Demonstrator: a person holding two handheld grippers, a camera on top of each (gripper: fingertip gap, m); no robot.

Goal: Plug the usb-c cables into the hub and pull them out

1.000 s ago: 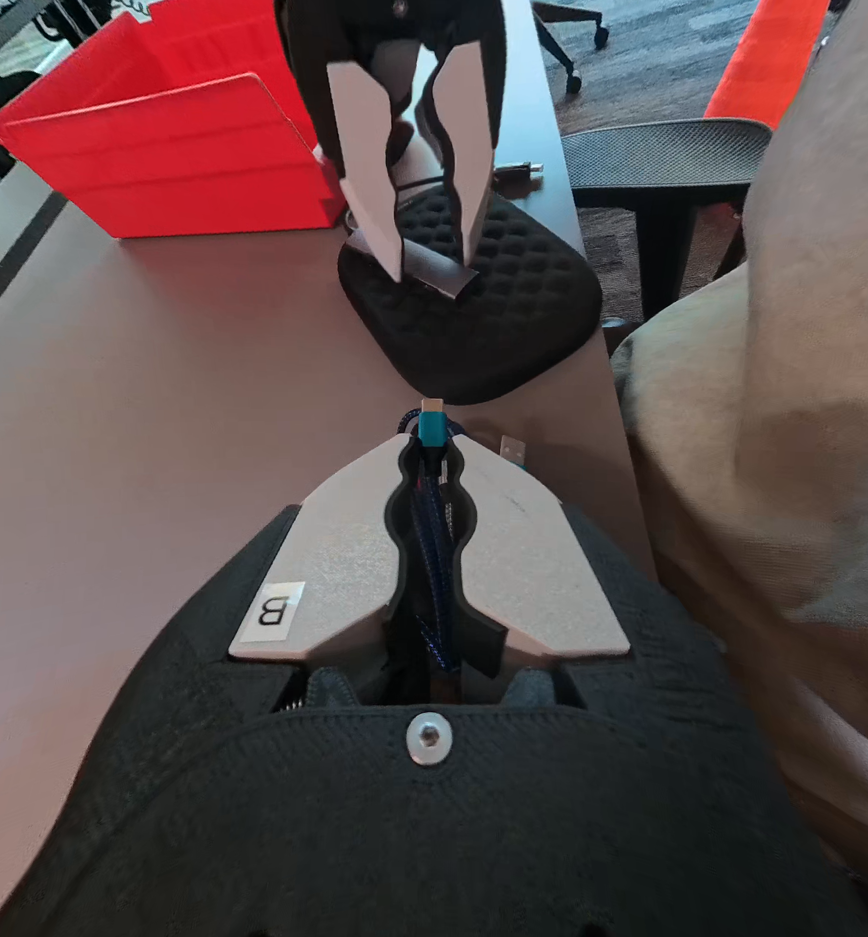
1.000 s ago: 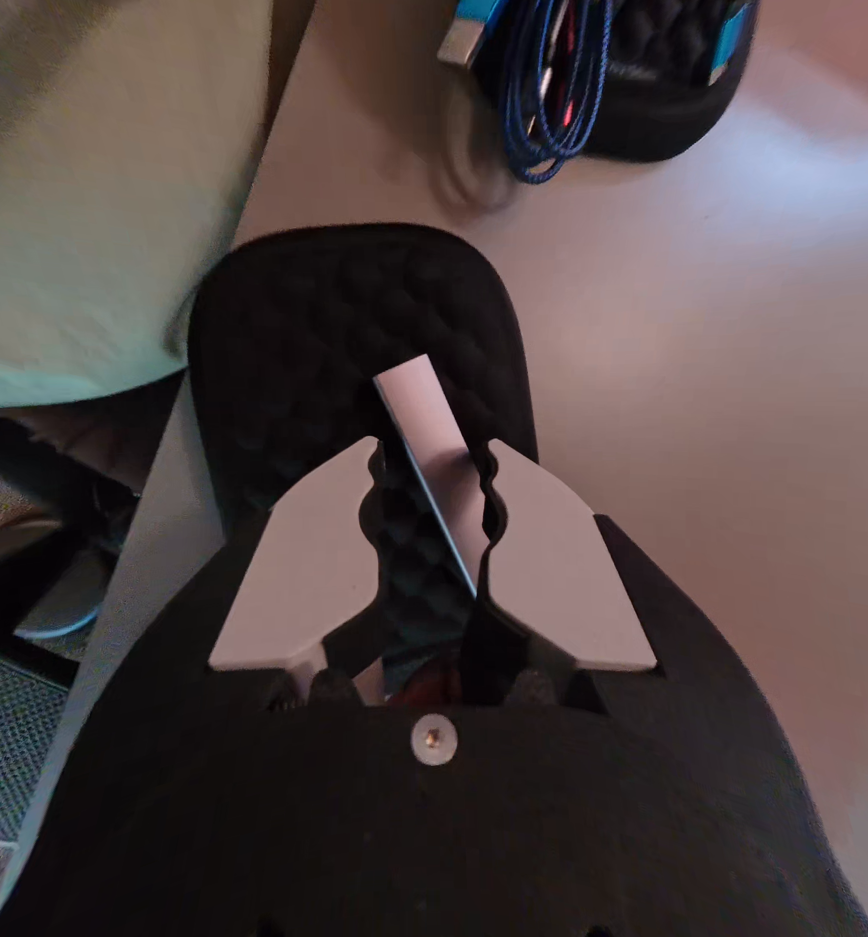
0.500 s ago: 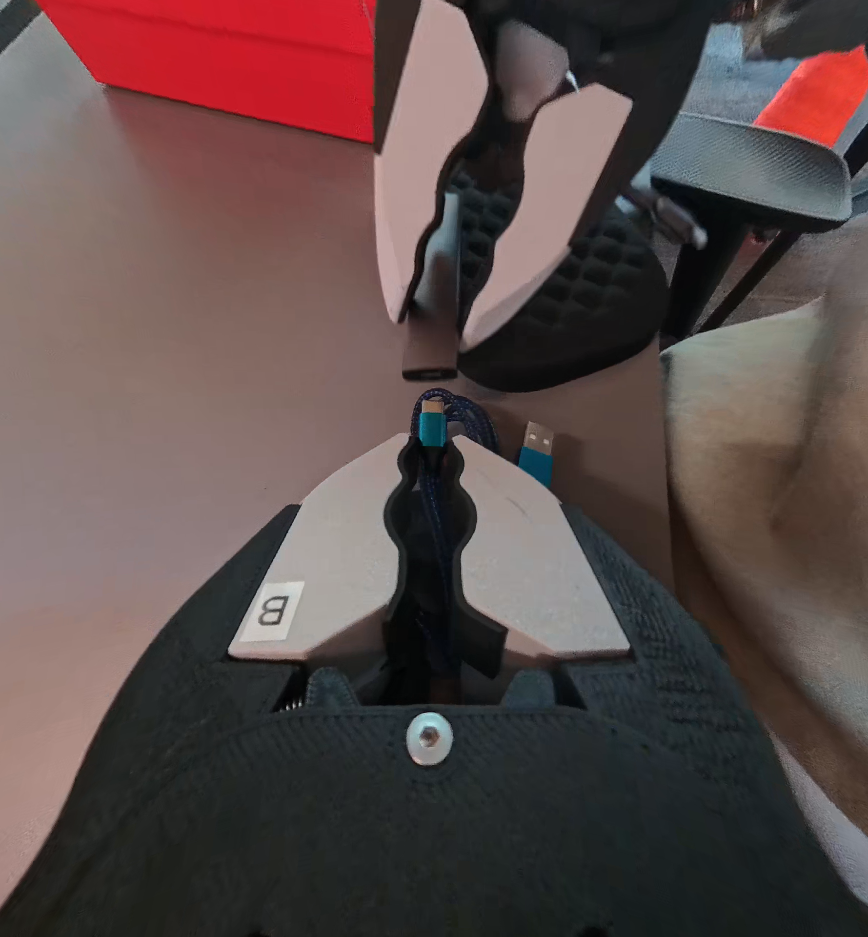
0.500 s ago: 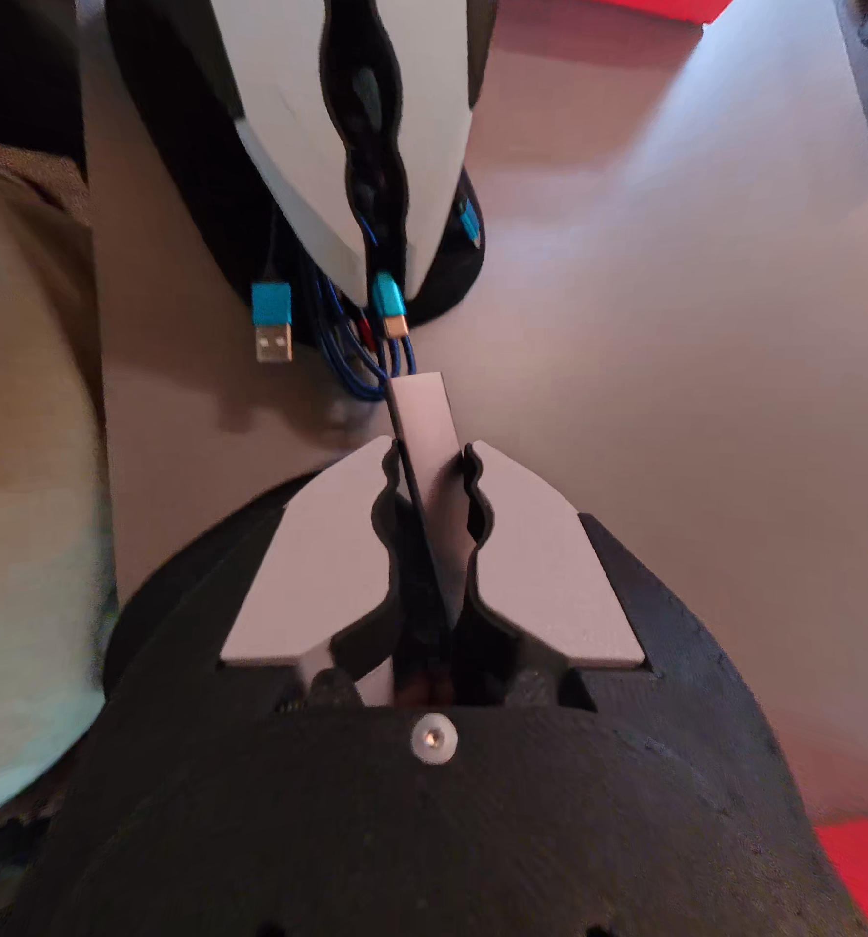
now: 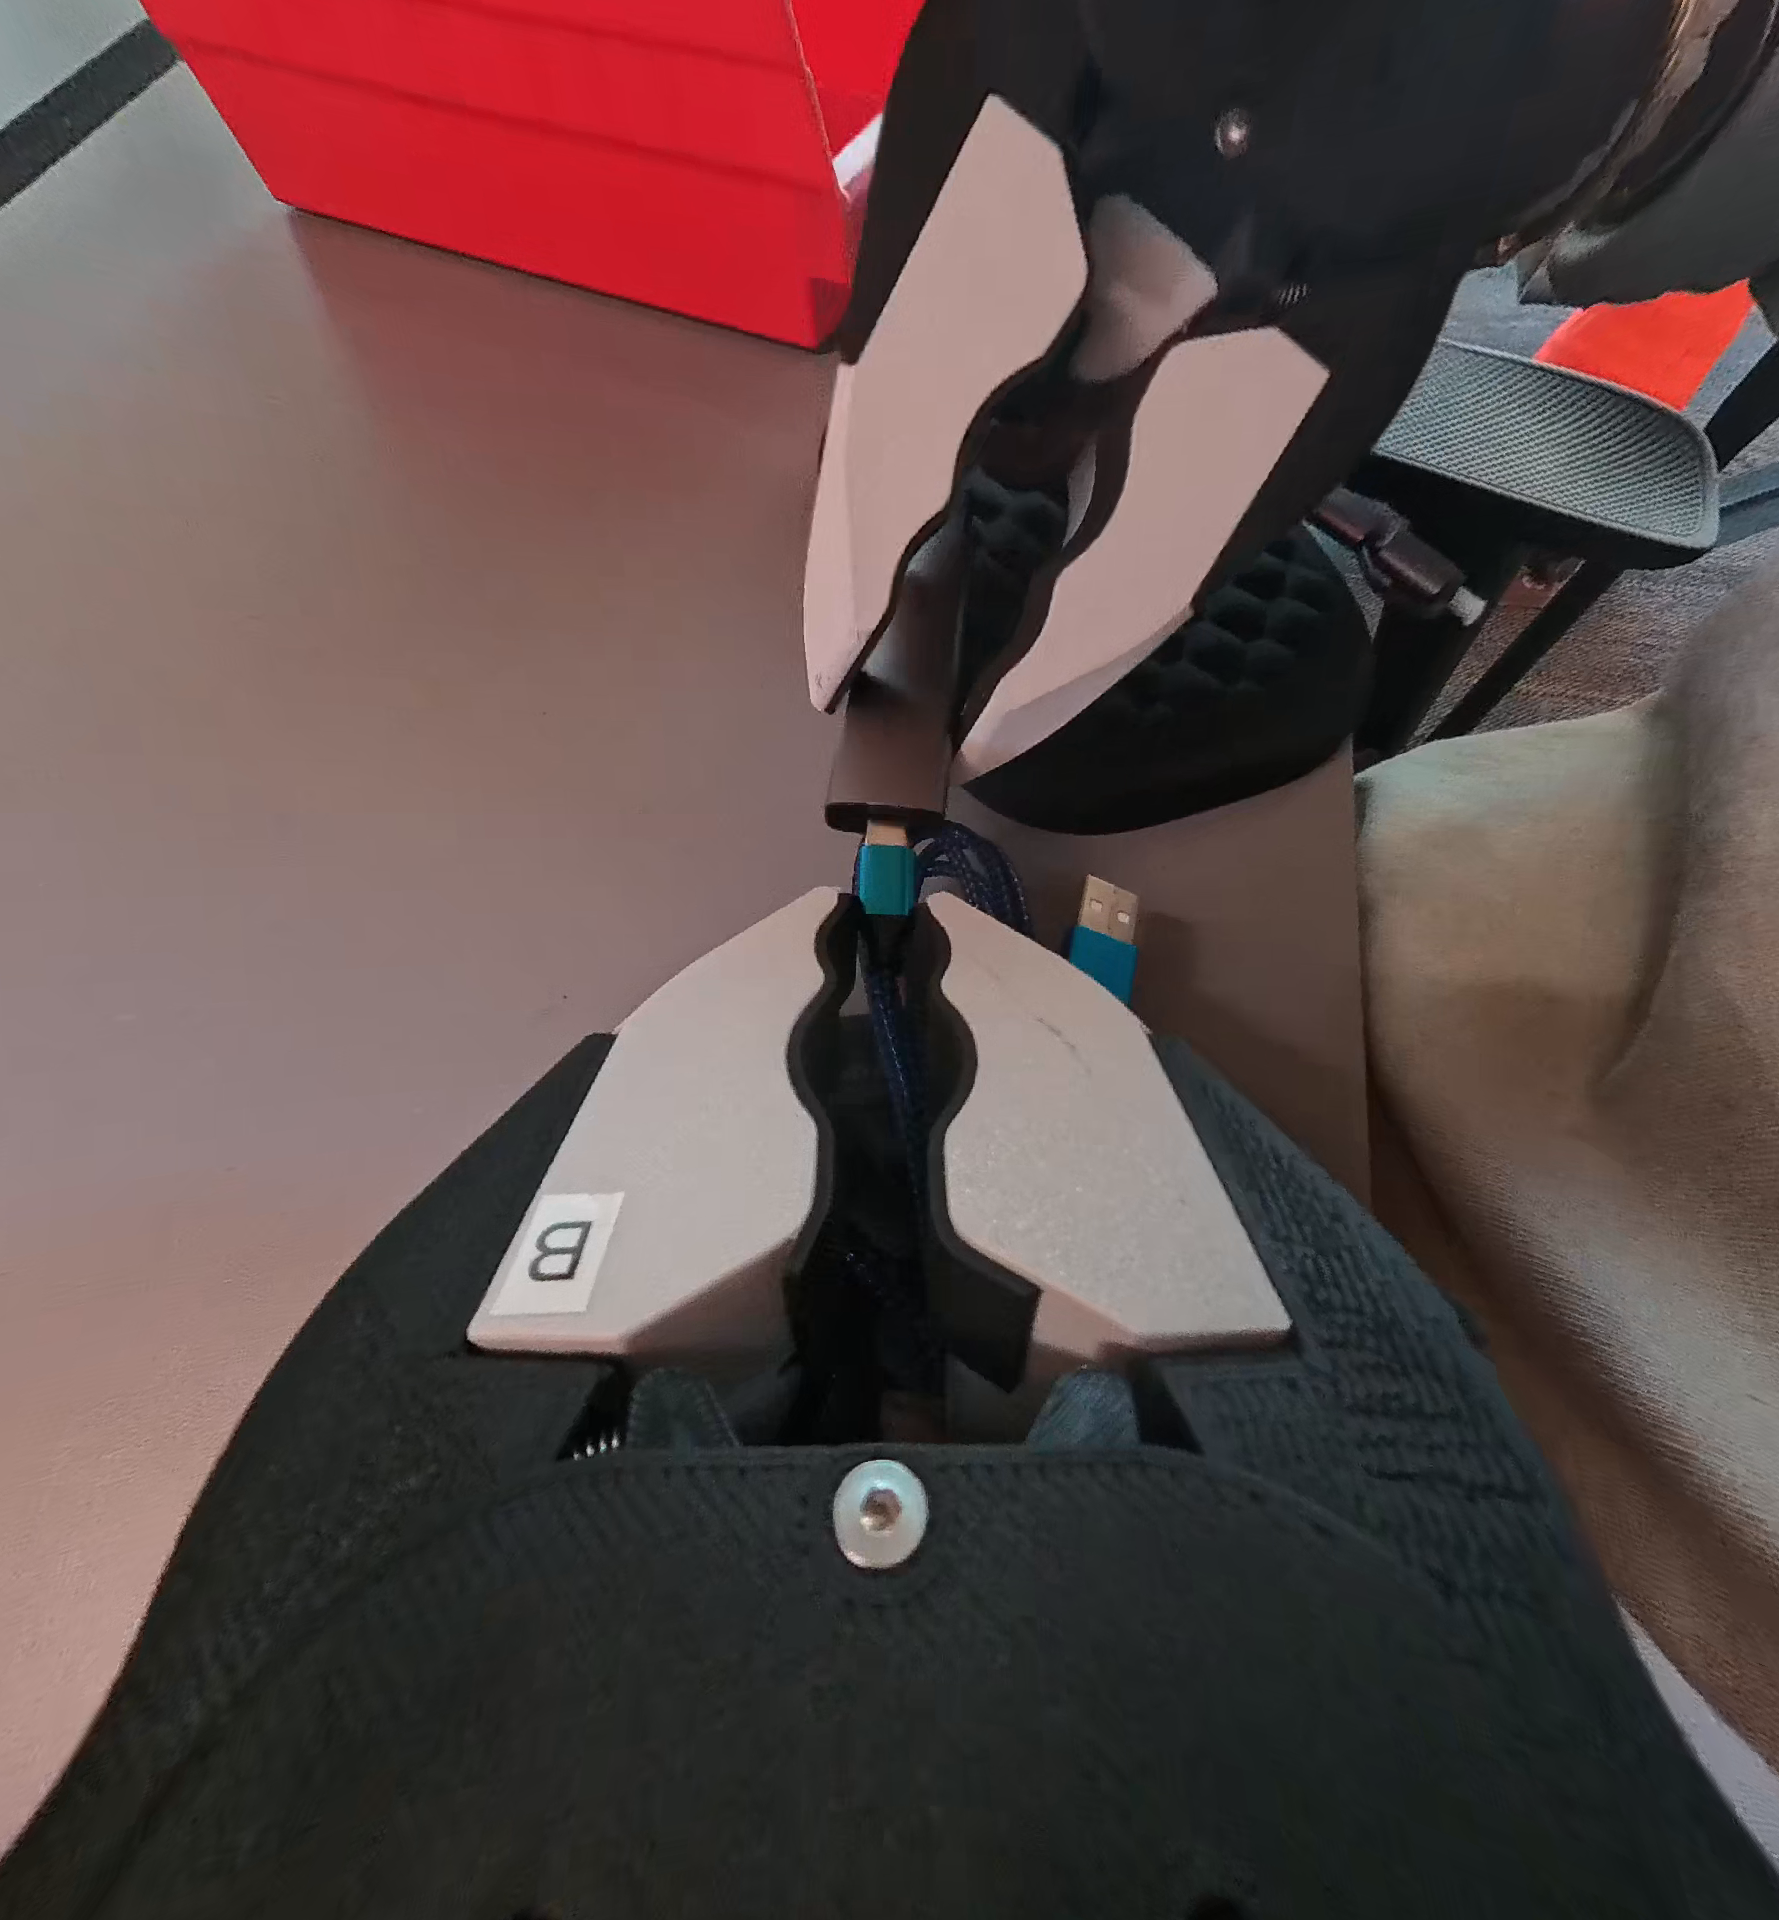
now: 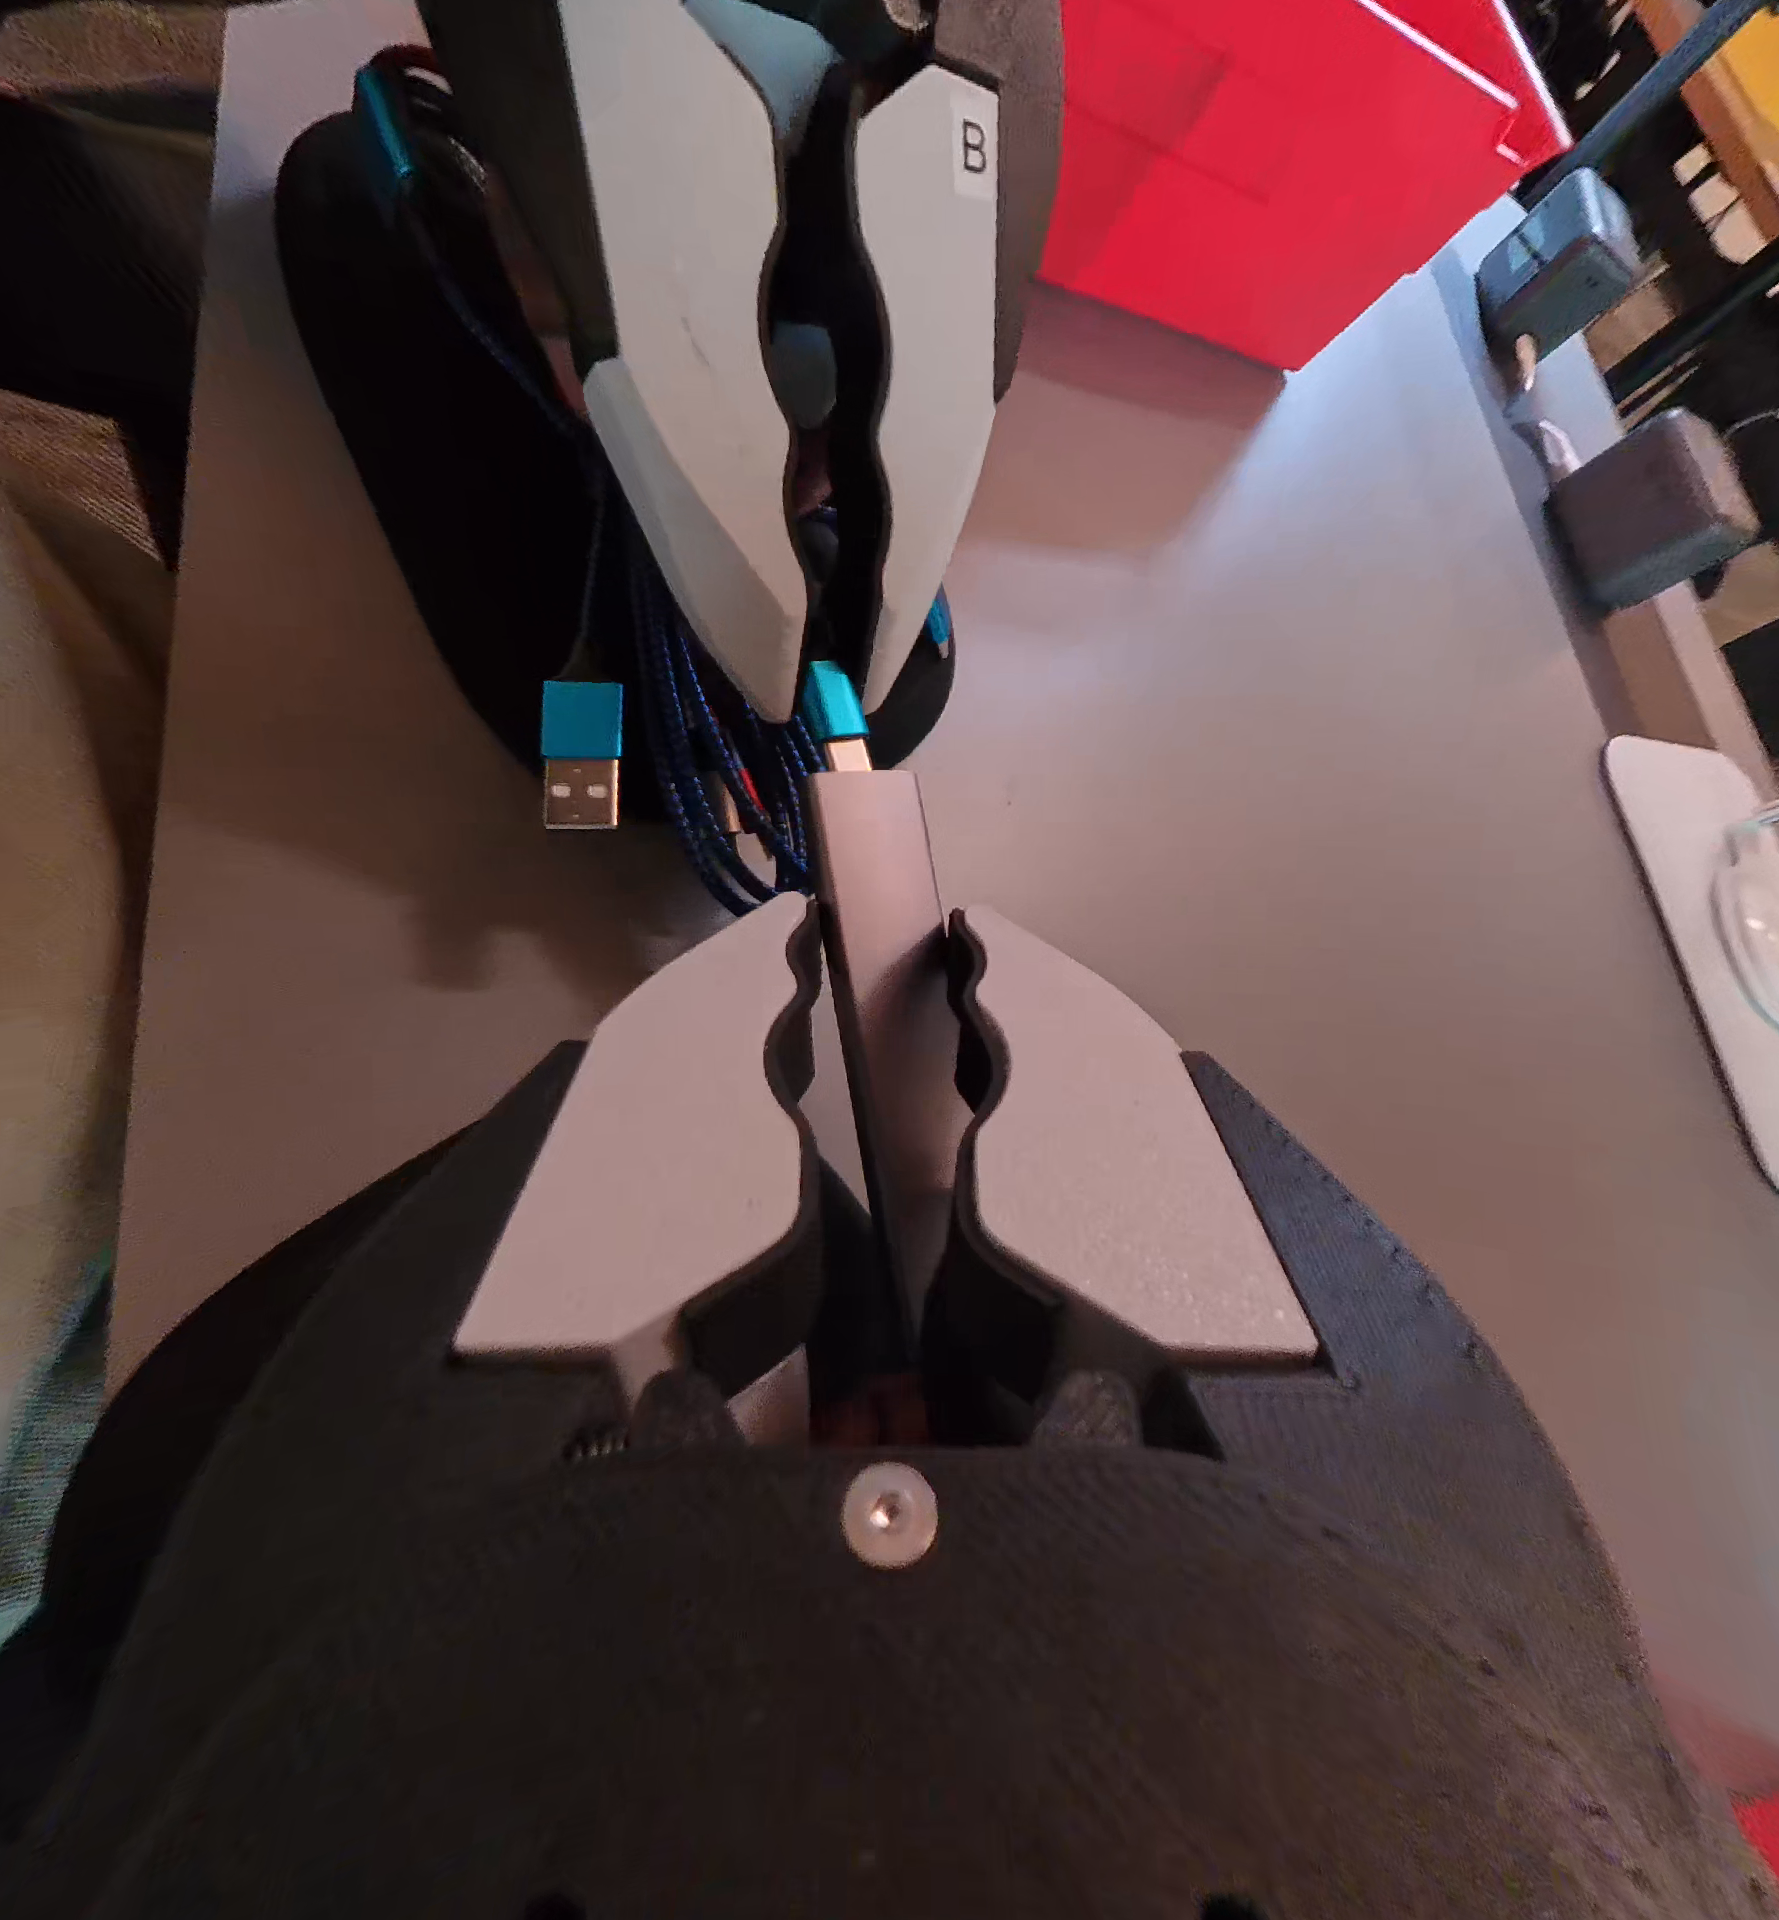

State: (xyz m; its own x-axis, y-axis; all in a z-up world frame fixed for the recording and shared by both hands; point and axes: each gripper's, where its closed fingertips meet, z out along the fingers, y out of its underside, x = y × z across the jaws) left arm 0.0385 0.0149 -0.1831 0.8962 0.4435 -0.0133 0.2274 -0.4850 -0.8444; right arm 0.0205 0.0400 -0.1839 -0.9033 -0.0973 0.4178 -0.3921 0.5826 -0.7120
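Note:
My left gripper (image 5: pixel 883 906) is shut on the teal usb-c plug (image 5: pixel 883 871) of a blue braided cable (image 5: pixel 895 1039). Its metal tip touches the end face of the dark grey hub (image 5: pixel 887 774). My right gripper (image 6: pixel 883 914) is shut on that hub (image 6: pixel 872 862) and holds it above the table, facing the left gripper (image 6: pixel 829 691). The plug (image 6: pixel 835 712) meets the hub's end; how deep it sits I cannot tell. The right gripper (image 5: pixel 900 717) also shows in the left wrist view. A second teal usb-a plug (image 5: pixel 1105 940) lies beside, and shows in the right wrist view (image 6: pixel 580 743).
A black padded case (image 5: pixel 1228 696) lies behind the hub near the table's right edge. A red box (image 5: pixel 552 145) stands at the back. A person's beige clothing (image 5: pixel 1591 1039) is on the right. A second black case with cables (image 6: pixel 428 436) and grey boxes (image 6: pixel 1643 520) show in the right wrist view. Both grippers' tips are close together, under 4 cm apart.
My right gripper lifted the hub off the black case and brought it toward my left gripper. The plug and the hub's end, apart before, now touch.

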